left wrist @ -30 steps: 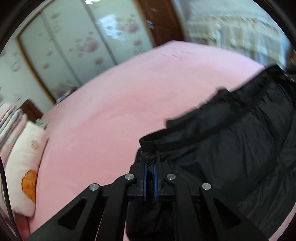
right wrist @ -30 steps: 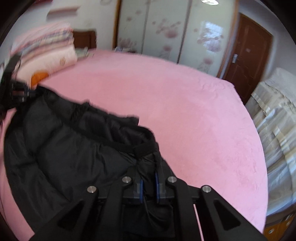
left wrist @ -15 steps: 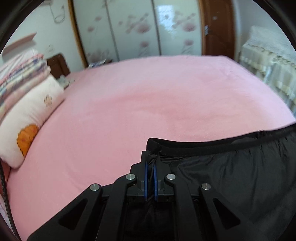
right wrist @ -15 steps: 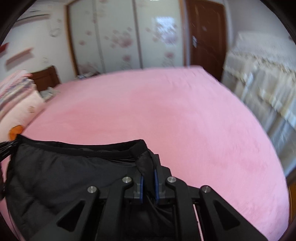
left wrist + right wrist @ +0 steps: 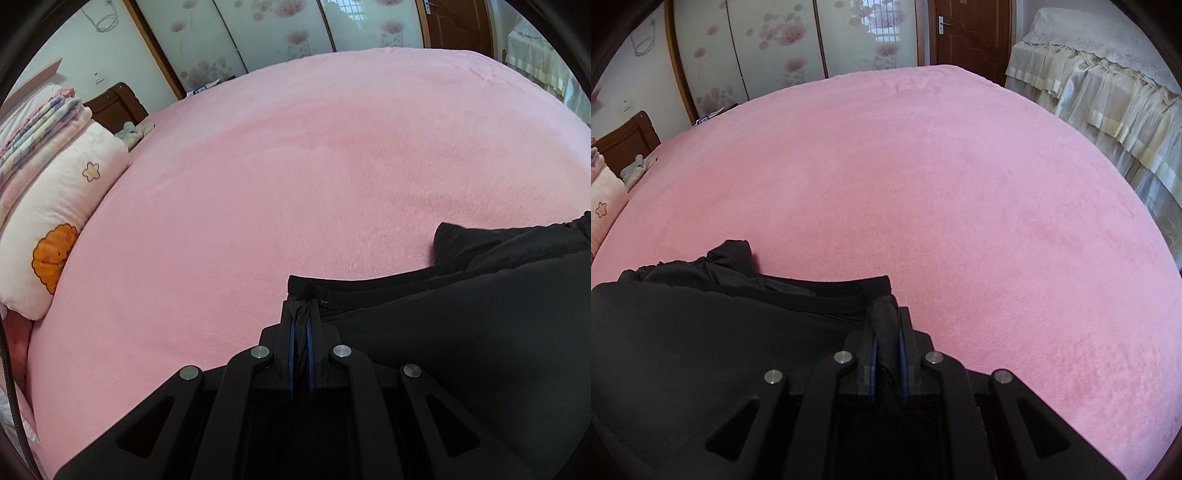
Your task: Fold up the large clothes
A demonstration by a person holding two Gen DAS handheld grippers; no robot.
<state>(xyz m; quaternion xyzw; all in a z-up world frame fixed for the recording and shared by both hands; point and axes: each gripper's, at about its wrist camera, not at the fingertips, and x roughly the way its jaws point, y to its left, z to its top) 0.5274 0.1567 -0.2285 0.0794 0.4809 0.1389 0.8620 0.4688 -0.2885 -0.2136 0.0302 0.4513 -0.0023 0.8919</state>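
The left gripper (image 5: 301,317) and right gripper (image 5: 886,317) each pinch 1 corner of the black garment (image 5: 461,332), probably to spread its hem flat on the pink bed (image 5: 295,166).

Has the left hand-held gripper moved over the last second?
Yes. The left hand-held gripper, shut on the black garment, has swung: the pillow has climbed up the left edge of its view and the wardrobe doors now run level along the top.
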